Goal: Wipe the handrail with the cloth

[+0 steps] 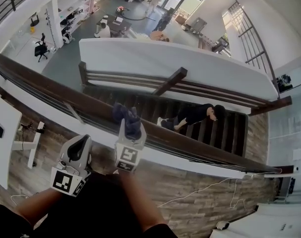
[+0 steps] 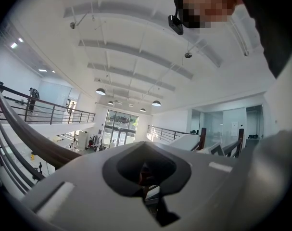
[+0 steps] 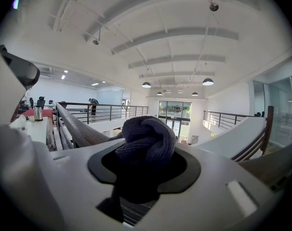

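Closest in, the grey-and-white left gripper (image 1: 81,144) hangs short of the rail, its jaws drawn together on nothing. The matching right gripper (image 1: 131,129) is clamped on a bunched dark blue knitted cloth (image 1: 126,114), which seems to rest on top of the long dark wooden handrail (image 1: 51,90). The cloth looks soft, light and floppy, so it's best pinched deep in the wad, as it is here.

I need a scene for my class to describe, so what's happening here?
A person stands at a wooden handrail above a staircase, a claw in each hand. The right claw is shut on a dark blue cloth held over the rail's top. The left claw is empty and shut, held back off the rail.
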### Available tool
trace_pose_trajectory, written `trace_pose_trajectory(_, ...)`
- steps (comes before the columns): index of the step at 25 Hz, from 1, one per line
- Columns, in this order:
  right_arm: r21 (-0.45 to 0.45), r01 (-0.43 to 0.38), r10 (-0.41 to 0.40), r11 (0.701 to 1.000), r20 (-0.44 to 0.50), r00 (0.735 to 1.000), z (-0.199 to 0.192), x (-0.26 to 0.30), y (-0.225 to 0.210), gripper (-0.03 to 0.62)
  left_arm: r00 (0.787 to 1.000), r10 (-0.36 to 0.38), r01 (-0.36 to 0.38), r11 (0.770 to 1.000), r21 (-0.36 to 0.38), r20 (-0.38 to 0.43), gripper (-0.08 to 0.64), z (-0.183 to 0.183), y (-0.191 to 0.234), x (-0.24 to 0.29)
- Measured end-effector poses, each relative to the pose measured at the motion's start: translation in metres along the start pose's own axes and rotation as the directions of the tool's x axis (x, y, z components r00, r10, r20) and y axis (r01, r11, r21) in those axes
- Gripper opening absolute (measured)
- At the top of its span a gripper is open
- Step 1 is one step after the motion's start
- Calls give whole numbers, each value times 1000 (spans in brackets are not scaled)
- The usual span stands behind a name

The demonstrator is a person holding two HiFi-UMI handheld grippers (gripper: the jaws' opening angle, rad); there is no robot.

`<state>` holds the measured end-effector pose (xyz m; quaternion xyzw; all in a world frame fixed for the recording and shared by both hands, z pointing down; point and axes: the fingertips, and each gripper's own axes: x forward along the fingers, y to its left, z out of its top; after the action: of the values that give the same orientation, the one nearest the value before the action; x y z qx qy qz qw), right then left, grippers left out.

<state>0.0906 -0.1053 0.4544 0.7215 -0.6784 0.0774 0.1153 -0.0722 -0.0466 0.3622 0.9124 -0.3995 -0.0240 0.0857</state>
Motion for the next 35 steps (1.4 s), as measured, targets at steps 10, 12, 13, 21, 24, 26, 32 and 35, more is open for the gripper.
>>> trace_pose_trajectory(10,5,22,-22,1000,-4,1000,-10,-12,-35,178,999,-35,35,999,2,2,0,-8,-32,14)
trace_pose_trajectory(12,7,25,-25,1000,-6,1000,-9,-10,-32,178,999,-36,36,999,1,1,0,-7,-28,13)
trace_pose_trajectory(13,6,25,-25,1000,-5,1000,-8,-10,-32,178,999,-37,37,999,1,0,0,-7,-28,14)
trace_pose_trajectory(21,6,28,-28,1000,-2,1000,-13,-23,-60,178,999,-38,38,999,1,-4,0,-12,-55,20)
trace_pose_trajectory(24,2,28,-28,1000,-5,1000,-16,-25,-65,178,999,-43,43,999,4,0,0,-13,-59,21)
trace_pose_trajectory(26,-2,31,-31,1000,-5,1000,-18,-26,-70,178,999,-37,37,999,7,6,0,-12,-61,22)
trace_pose_trajectory(32,1,58,-58,998,-4,998,-21,-33,-90,178,1000,-27,27,1000,3,3,0,-15,-67,21)
trace_pose_trajectory(35,2,70,-70,998,0,998,-21,-36,-99,178,999,-33,33,999,7,1,0,-15,-73,22)
